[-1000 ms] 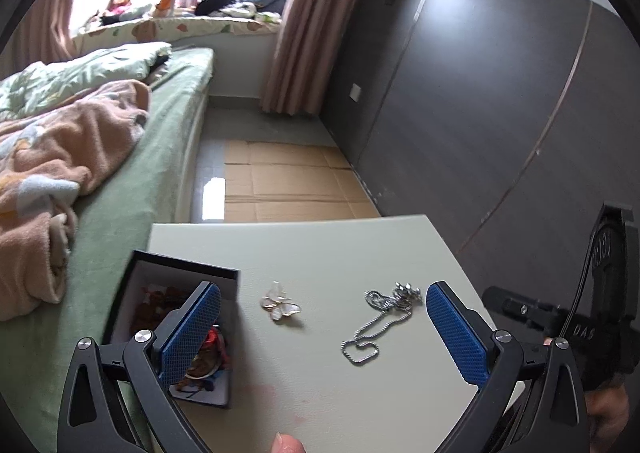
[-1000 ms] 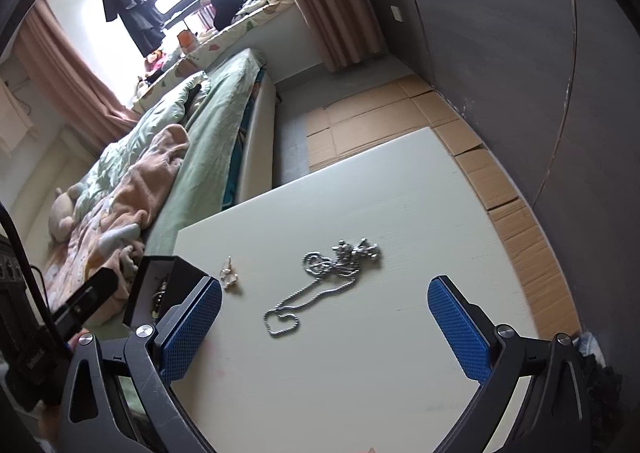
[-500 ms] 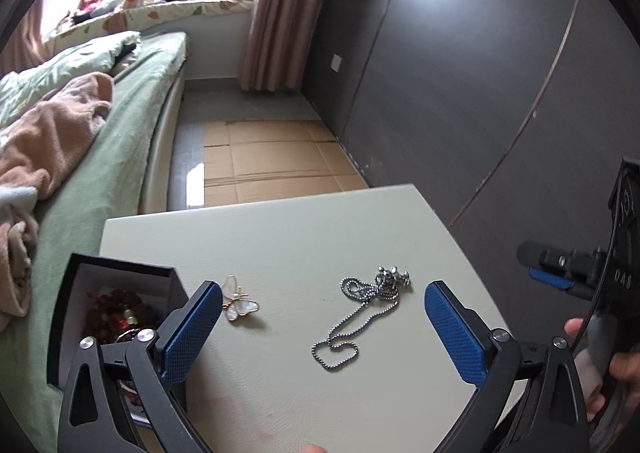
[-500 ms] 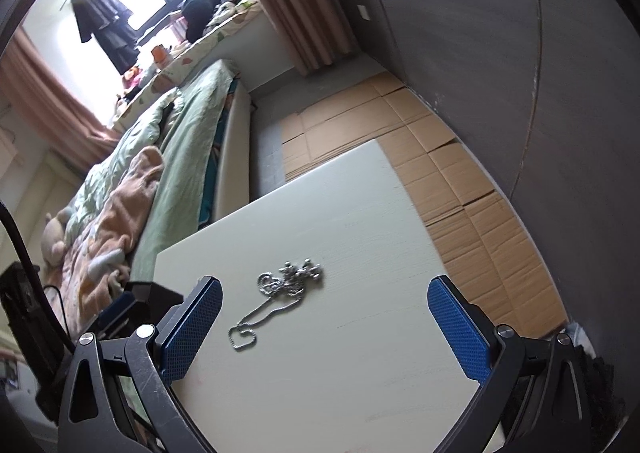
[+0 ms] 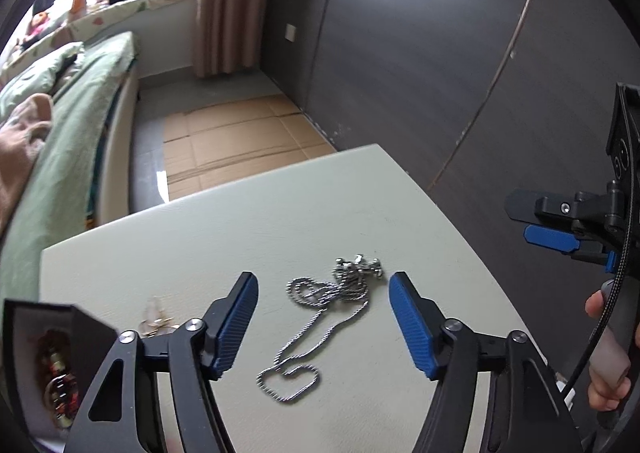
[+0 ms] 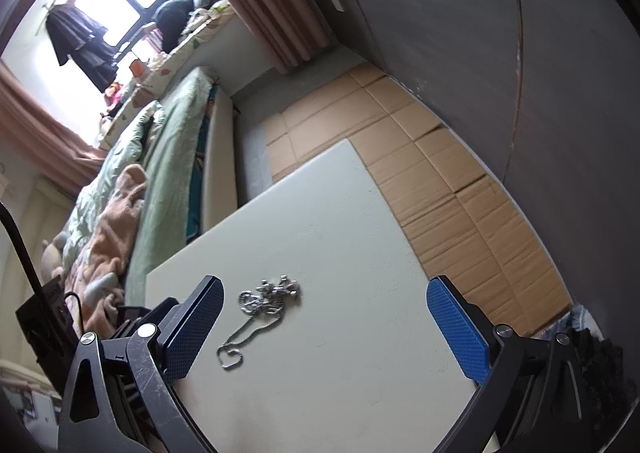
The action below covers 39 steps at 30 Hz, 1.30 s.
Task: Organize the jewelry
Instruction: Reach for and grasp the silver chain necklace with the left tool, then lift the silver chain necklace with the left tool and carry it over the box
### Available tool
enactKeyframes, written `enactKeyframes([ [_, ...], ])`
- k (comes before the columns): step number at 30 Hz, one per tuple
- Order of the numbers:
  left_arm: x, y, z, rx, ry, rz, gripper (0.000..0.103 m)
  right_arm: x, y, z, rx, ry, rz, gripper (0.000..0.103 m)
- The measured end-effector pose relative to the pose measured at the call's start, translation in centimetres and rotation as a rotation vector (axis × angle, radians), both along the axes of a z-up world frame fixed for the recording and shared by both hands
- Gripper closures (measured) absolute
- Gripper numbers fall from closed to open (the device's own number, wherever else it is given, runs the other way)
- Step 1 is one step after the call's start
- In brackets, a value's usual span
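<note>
Here, in the left wrist view, the left gripper (image 5: 324,317) has just been closing, its pads straddling one silver necklace (image 5: 320,317) at lower centre without touching it; the loose chain could slip out. One butterfly piece (image 5: 156,319) and one open box (image 5: 48,365) sit lower left. In the right wrist view, the right gripper (image 6: 324,329) is spread, empty.

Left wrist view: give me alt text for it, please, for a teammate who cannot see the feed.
Open left tongs, which have just been closing, frame a silver chain necklace lying on a pale table, not yet touching it. A butterfly brooch and an open black box of jewelry sit at left; the right tongs show at the right edge.
</note>
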State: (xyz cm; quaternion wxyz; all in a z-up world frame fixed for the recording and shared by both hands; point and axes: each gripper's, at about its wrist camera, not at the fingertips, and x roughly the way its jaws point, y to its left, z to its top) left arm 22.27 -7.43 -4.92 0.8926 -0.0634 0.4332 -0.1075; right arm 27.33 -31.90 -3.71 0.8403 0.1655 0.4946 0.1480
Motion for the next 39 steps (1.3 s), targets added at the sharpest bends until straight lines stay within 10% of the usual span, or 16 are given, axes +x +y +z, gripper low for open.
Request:
enactKeyframes([
  [17, 3.4, -3.1, -4.3, 0.000, 0.065, -0.073, 0.040, 2.4, -2.8, -0.3, -0.047, 0.037, -0.114, 0.002],
  [27, 2.8, -3.4, -4.4, 0.076, 0.042, -0.079, 0.080, 2.7, -2.0, -0.4, -0.020, 0.044, -0.091, 0.002],
  [39, 2.1, -1.5, -1.7, 0.023, 0.000, -0.031, 0.082, 2.0, -0.4, -0.3, -0.051, 0.038, -0.041, 0.002],
])
